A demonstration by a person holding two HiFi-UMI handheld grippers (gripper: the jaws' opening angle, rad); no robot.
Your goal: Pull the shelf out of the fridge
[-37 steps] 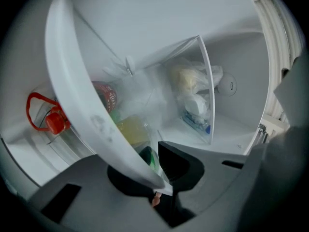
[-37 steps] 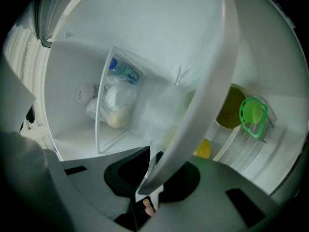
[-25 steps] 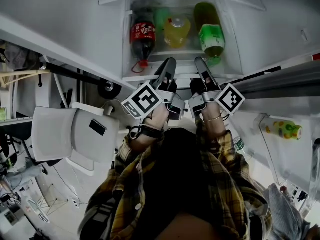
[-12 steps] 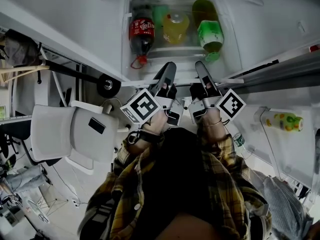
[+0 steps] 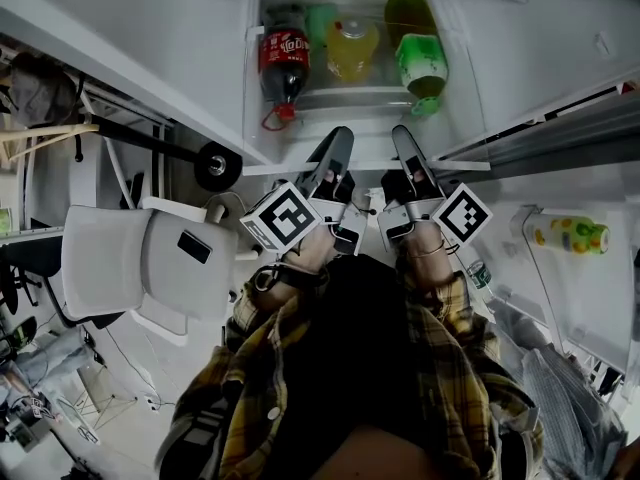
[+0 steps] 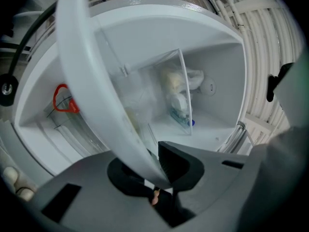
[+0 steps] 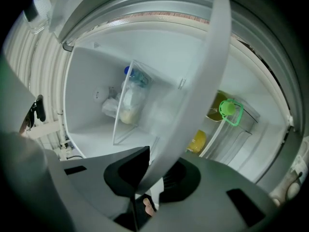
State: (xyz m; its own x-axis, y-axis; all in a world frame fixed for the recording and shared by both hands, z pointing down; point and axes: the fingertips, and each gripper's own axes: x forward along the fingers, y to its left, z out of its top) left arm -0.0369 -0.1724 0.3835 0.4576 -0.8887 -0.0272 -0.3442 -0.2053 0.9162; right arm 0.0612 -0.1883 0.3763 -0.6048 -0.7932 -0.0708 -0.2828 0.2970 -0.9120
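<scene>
fridge (image 5: 468,88): open, white chair (image 5: 140,268) near at left | shelf (image 5: 365,156): inside fridge, side edges close to walls, three bottles (image 5: 352,53) lying on it | left gripper (image 5: 337,140), right gripper (image 5: 402,138): each clamped on shelf front rim, side by side

The person wears a yellow and black checked shirt (image 5: 445,368). The left claw (image 5: 338,138) and right claw (image 5: 402,136) are dark grey. Each has a white cube (image 5: 282,218) with black squares.

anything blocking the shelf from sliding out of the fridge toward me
Nothing visible. The left gripper and right gripper clamp the shelf by its front rim; no object shows in front of it.
</scene>
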